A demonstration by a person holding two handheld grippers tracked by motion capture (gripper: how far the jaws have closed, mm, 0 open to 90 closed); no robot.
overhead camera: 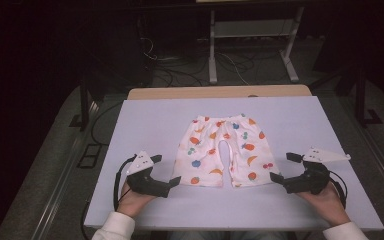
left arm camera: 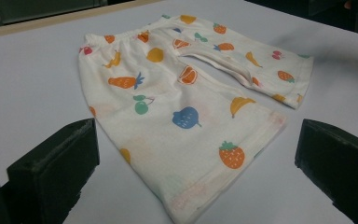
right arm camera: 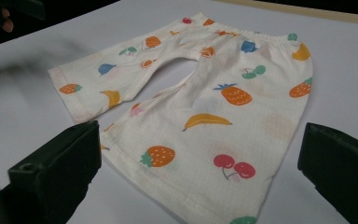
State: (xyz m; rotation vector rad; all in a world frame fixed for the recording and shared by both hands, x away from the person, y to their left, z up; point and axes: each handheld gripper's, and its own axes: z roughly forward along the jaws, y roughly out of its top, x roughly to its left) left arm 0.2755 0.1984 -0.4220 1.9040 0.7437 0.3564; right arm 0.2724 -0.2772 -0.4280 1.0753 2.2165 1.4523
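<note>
A: Where were the shorts (overhead camera: 223,151) found?

B: They were laid flat in the middle of the white table (overhead camera: 145,120), waistband toward the far edge and both leg hems toward the person. Their long axis was thus run from far to near, with the open legs at the near end.

A: And how was the tool placed against them?

B: The left gripper (overhead camera: 167,170) was held just beside the hem of the leg at the high view's left, the right gripper (overhead camera: 281,167) just beside the hem of the other leg. Each hem was faced by its own gripper, so neither hand could be called the nearer; the garment was flanked evenly. Both pairs of jaws were spread wide, and nothing was pinched or touched by them.

A: What is the coming move judged to turn on?

B: On each hem lying ahead of and between its jaws, probably so that both corners could be taken at once.

A: What was given by the gripper views that the high view lacked?

B: In the left gripper view the shorts (left arm camera: 182,107) were seen close, the stitched hem edge lying between the black jaws. In the right gripper view the shorts (right arm camera: 200,107) showed a slightly lifted hem corner, while only from above was the even spacing of both hands made plain.
</note>
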